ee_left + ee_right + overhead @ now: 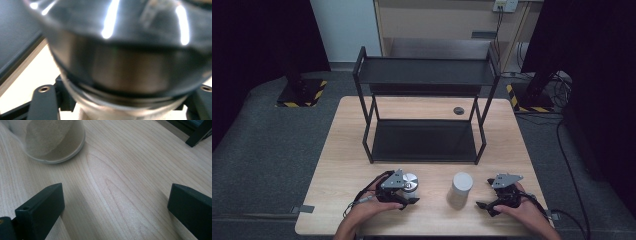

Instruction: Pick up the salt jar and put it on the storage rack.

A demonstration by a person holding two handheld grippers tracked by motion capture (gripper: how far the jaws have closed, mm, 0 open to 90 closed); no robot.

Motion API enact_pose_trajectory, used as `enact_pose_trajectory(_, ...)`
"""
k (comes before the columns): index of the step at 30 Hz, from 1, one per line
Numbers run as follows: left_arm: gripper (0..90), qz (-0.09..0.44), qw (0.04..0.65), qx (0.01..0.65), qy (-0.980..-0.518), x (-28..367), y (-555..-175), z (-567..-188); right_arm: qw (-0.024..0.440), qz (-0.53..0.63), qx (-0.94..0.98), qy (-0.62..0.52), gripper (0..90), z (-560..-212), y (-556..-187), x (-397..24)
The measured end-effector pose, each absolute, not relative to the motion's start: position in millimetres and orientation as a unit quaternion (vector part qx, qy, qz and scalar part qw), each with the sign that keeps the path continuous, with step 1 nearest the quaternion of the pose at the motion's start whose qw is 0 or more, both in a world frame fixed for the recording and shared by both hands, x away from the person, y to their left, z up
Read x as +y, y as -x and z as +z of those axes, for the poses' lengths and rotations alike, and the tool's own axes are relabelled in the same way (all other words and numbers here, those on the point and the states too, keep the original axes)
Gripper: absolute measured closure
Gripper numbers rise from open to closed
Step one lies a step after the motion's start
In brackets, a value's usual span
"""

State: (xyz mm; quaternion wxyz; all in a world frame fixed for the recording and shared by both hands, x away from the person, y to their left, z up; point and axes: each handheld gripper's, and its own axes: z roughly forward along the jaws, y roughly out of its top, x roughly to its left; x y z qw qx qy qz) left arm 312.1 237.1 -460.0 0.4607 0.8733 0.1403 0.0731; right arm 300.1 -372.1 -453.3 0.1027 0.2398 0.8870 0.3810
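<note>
My left gripper (404,192) sat low in the high view, left of centre, on the wooden table (342,165), and its jaws were pinched onto a shiny metal container (410,182) that stood just in front of the lower shelf of the black rack (424,75). In the left gripper view that container (120,55) loomed across nearly the whole frame, chrome and streaked with light, so close and blurred that I could not make out exactly what sort of vessel it was; my best reading was a small steel pot or lidded tin. The black jaws rose at the lower corners of that frame, hugging its base. My right gripper (494,197) rested at the lower right of the high view, its jaws spread wide with nothing between them. In the right gripper view the two black jaws stood far apart at the lower left and lower right over bare wood grain. A white cylindrical jar (461,187) stood between my two grippers in the high view, apart from both; in the right gripper view its frosted base (53,141) showed at the upper left, with a rack leg at the upper right corner.
</note>
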Motion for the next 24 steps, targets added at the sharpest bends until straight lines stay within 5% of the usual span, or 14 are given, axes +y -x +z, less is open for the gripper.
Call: enact_pose_trajectory(24, 29.8, 0.067, 0.467, 0.123, -0.873, 243.1, -314.3, -448.5, 0.103, 0.381, 0.887, -0.240, 1.8, -453.3, -300.1, -372.1)
